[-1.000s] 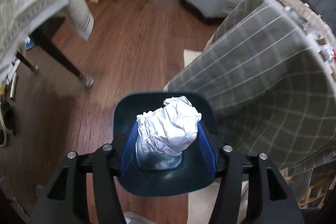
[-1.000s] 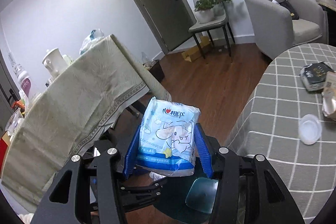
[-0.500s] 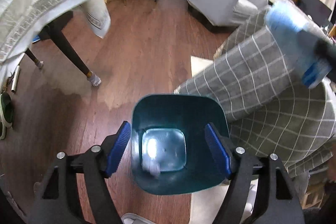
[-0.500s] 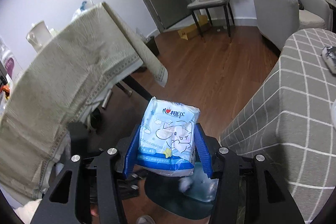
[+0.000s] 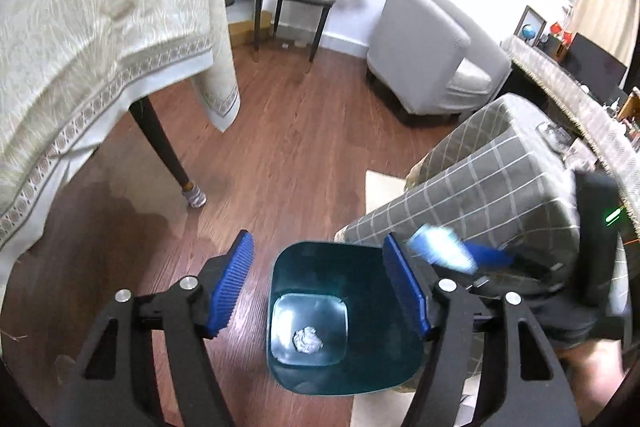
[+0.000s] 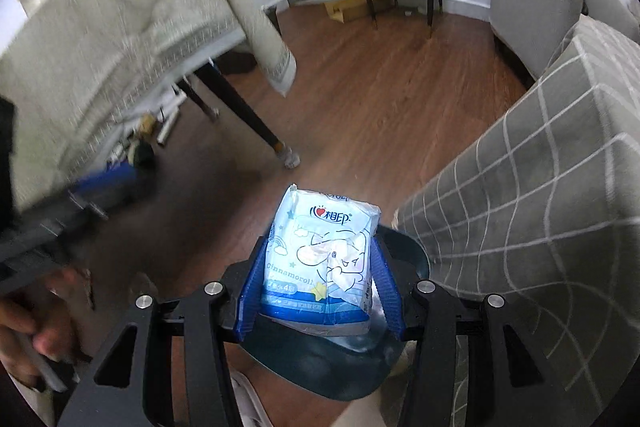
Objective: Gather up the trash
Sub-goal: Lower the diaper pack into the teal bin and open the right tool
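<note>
The left tool [image 5: 320, 287] hangs with its blue-padded fingers spread wide apart and empty. Directly below it stands the dark teal plastic trash bin [image 5: 360, 379], with a crumpled white paper ball [image 5: 307, 339] on its bottom. The right tool [image 6: 320, 287] is clamped on a light blue cartoon-printed tissue pack [image 6: 322, 259], held above the bin's rim [image 6: 328, 379], beside the grey checked cloth-covered bench [image 6: 540, 207].

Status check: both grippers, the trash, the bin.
Left gripper open, empty, over teal bin; crumpled paper lies at bin bottom. Right gripper shut on tissue pack, above bin rim. Nothing blocking the bin mouth.
</note>
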The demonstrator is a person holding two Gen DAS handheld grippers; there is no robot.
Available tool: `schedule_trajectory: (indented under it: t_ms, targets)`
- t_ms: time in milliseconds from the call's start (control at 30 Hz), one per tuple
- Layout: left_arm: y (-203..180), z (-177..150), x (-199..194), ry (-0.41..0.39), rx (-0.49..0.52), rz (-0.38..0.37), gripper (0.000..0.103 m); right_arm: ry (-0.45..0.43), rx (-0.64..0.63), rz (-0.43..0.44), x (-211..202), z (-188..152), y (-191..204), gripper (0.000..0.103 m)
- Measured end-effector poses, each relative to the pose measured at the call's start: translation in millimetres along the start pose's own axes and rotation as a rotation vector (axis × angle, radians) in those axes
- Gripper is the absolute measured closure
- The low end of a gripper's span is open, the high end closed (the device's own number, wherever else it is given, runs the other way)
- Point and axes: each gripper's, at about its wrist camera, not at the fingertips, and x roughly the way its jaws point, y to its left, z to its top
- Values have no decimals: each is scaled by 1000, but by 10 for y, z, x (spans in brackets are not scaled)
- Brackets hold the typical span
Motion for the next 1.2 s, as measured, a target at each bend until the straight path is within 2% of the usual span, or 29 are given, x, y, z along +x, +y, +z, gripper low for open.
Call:
schedule_trajectory:
  t_ms: [333,433,567,633,800,1000,1200]
  targets:
    - [-190,152,-258,-60,20,-58,51,138,-68,-69,483,-230,104,52]
    - [-260,196,-329,-80,30,-72,52,163,-78,-80,537,-285,118,51]
    - [-331,226,-412,-101,37,-79,52,165,-102,-107,522,-301,157,39]
    - [-333,248,-430,-104,36,-81,52,153,-99,-95,463,-288,171,33]
    - [-392,295,-482,-119,40,-86,52,102,-106,-71,254,-226,216,32]
    - [-533,353,-588,-155,61,-90,52,-24,-123,-23,-206,-123,312,32]
    - [-694,423,-701,-203,85,-106,50,-156,-124,-9,-695,-44,231,32]
